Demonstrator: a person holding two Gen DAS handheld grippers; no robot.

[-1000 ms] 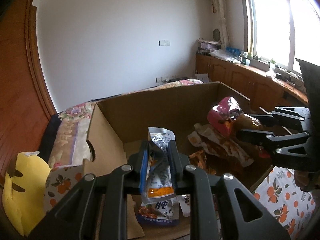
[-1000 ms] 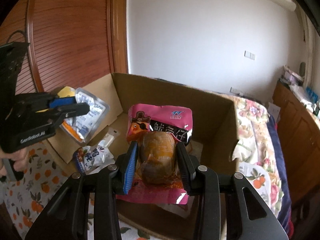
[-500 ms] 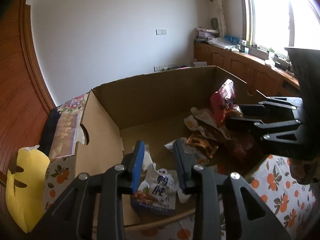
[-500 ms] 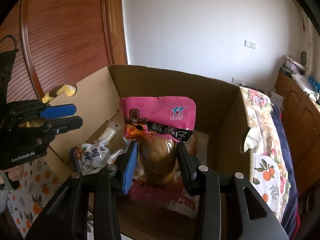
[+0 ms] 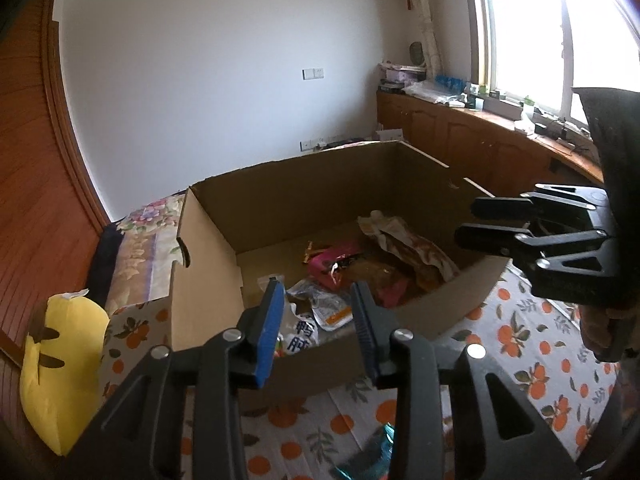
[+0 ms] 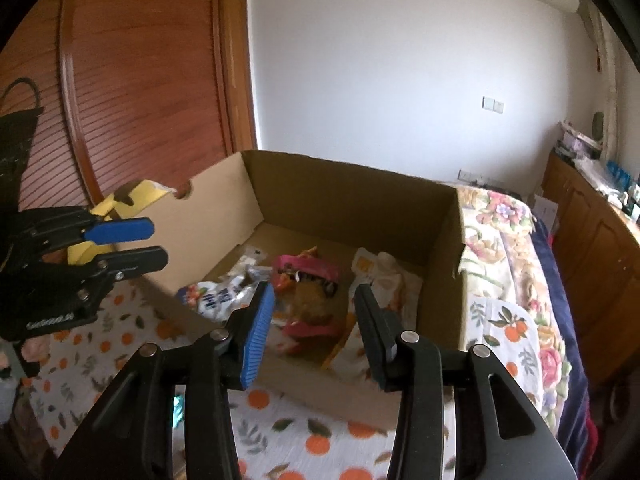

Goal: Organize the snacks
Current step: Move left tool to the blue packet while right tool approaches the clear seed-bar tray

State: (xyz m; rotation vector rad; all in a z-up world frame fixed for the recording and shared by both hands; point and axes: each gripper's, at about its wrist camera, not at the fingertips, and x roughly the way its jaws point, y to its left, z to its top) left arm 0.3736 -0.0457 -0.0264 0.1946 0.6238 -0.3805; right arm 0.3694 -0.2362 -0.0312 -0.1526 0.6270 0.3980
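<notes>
From the left wrist, the left gripper is hanging empty above the box, jaws opening; the white packet it was clamping a second ago is lying below. From the right wrist, the right gripper is opening too, its pink packet now lying dropped inside the box.

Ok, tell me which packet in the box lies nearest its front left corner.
The white packet with dark lettering, close behind the front wall of the box. The pink packet lies mid-floor and the pale crumpled one lies toward the right wall.
</notes>
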